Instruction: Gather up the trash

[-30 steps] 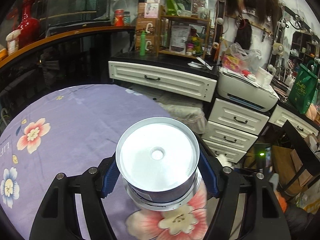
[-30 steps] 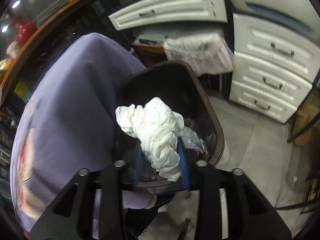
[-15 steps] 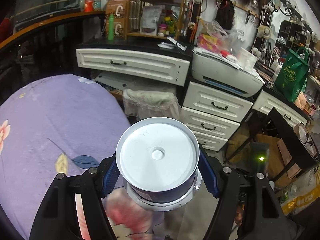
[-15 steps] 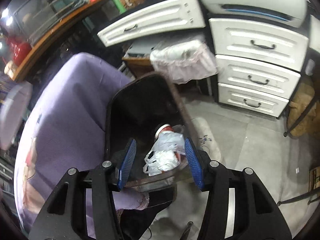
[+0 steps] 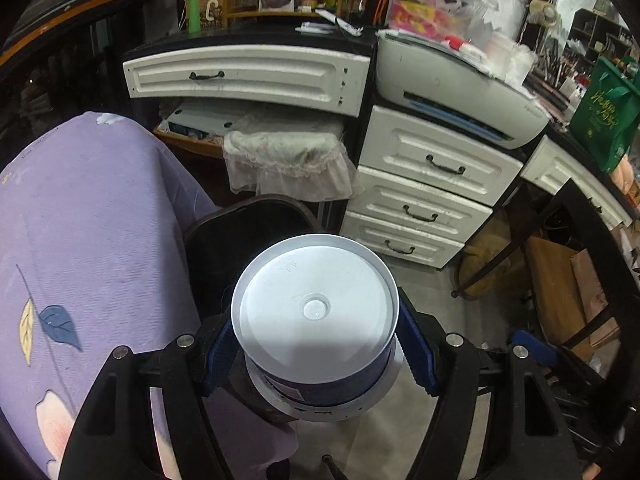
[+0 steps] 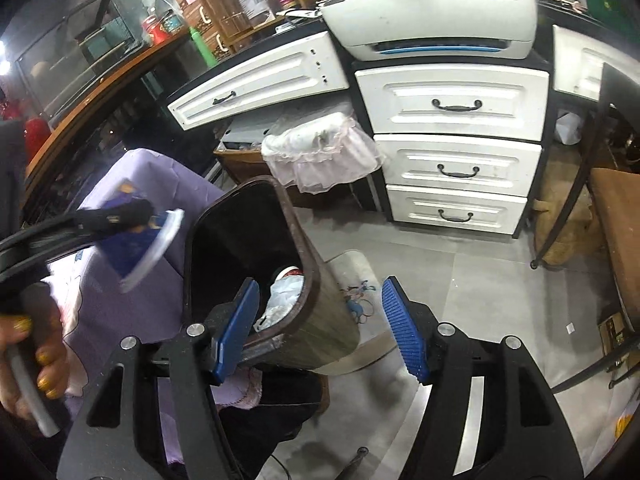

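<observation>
Cluttered home room: white drawers (image 6: 454, 104), printer (image 6: 432, 20), purple floral tablecloth (image 5: 80, 220).

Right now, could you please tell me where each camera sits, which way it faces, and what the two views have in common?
Left wrist: sits on the left hand-held gripper, looking down over the round grey disc container it clamps, toward the dark plastic trash bin; both blue-padded fingers show.
Right wrist: sits on the open right hand-held gripper, looking down at the bin's rim; its fingers and the person's left hand show.
Shared: bin, purple floral cloth, white drawer unit, white printer.
</observation>
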The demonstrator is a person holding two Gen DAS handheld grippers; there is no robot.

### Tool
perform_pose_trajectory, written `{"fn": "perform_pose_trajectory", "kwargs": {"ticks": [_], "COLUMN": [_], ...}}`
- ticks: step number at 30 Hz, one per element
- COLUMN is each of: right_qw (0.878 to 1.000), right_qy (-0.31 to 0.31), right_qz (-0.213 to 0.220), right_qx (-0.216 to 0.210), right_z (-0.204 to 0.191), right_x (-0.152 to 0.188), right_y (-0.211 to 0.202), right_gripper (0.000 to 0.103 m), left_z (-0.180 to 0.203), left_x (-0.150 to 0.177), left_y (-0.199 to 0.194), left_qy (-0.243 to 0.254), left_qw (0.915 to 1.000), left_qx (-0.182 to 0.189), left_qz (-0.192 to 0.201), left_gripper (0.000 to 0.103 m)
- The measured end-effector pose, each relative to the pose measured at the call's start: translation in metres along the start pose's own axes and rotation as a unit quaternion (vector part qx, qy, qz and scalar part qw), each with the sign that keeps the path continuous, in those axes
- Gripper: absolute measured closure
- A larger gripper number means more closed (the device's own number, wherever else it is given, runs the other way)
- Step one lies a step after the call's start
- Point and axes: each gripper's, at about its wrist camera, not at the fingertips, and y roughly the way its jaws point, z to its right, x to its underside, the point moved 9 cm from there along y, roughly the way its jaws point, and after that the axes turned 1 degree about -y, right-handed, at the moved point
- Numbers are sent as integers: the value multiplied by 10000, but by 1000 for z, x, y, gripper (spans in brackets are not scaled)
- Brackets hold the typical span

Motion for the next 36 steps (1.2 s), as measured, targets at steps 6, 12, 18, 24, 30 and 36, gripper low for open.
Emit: {"fn": "perform_pose_trajectory", "kwargs": {"ticks": [6,12,18,24,30,36], "right_qw": [9999,9999,9996,9972,9906,9818], "right_qy": [-60,-40,-120,-473,-805,-1150], "right_qz": [1,-22,162,553,1099,1446], "right_qx": [94,110,201,176,-108,-438], "right_z": [6,9,1,-39,-106,-168], "right_x": [6,12,10,7,9,27], "right_y": [-8,-16,-34,-68,-112,-154], "right_gripper": [39,39,36,25,11,6], "left_z": [1,5,12,-7,-64,-122], "left_x": [0,-4,-4,3,41,91], "left_y": [25,9,-40,-119,-177,-236], "left_qy": [61,70,-20,36,-289,-762], "left_qw": [9995,9999,9985,9910,9839,9631], "left_qx": [-248,-116,262,176,-353,-1127], "left_qz": [-193,35,482,1326,1729,2321], "left_gripper": [25,17,12,6,6,6]}}
